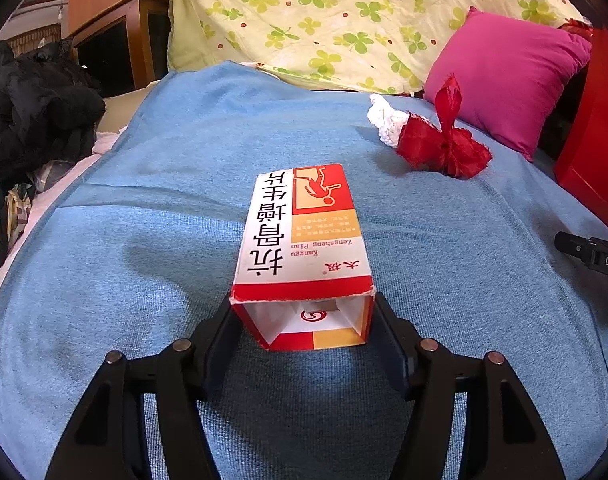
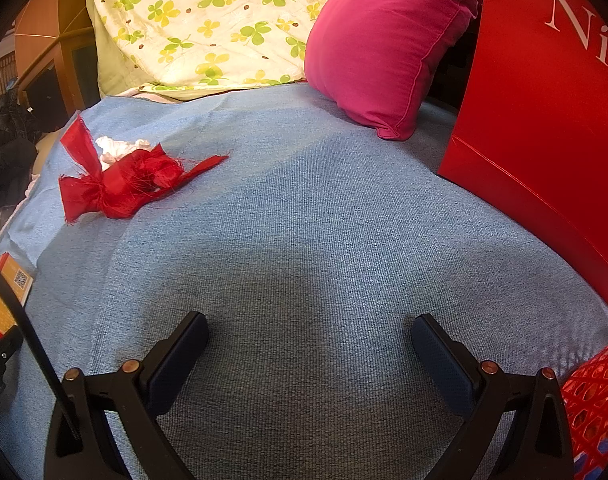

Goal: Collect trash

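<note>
My left gripper [image 1: 304, 320] is shut on the near, open end of an empty red-and-white medicine box [image 1: 304, 232], which points away over the blue blanket [image 1: 144, 280]. Beyond it to the right lie a frayed red ribbon bow [image 1: 443, 144] and a crumpled white tissue [image 1: 383, 120], touching each other. In the right wrist view the bow [image 2: 120, 184] and tissue [image 2: 120, 146] sit at the far left, well away from my right gripper [image 2: 309, 340], which is open and empty over bare blanket [image 2: 304, 240]. The box's edge shows at that view's left border [image 2: 8, 292].
A red mesh basket [image 2: 591, 404] sits at the right gripper's lower right. A red paper bag [image 2: 543, 100] stands to the right, a pink cushion [image 2: 383, 48] and a clover-print quilt [image 1: 343, 20] at the back. Dark clothes [image 1: 32, 108] are piled left of the bed.
</note>
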